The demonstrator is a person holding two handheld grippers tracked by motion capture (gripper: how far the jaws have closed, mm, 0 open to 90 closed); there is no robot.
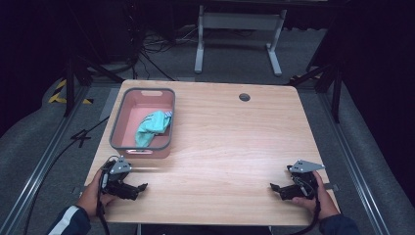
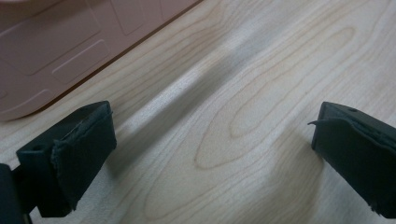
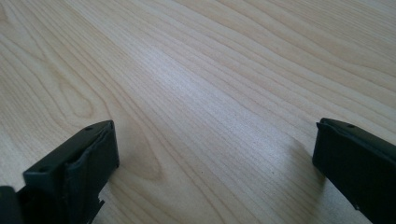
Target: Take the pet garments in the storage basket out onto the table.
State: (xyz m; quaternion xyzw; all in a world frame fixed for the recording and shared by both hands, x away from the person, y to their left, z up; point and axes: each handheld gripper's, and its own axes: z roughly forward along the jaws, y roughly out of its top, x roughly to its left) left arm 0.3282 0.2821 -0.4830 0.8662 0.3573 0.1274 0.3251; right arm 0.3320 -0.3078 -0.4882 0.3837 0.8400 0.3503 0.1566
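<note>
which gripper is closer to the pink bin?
The left gripper. It sits just below the pink bin at the table's near-left corner, and the bin's wall shows in its own view; the right gripper is across the table.

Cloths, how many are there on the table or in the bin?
1. A teal cloth lies bunched inside the pink bin at the table's far left. Anything beneath it would be hidden.

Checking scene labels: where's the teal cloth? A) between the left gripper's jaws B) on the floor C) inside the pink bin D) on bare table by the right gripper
C: the teal cloth lies crumpled inside the pink bin, far from both grippers.
</note>
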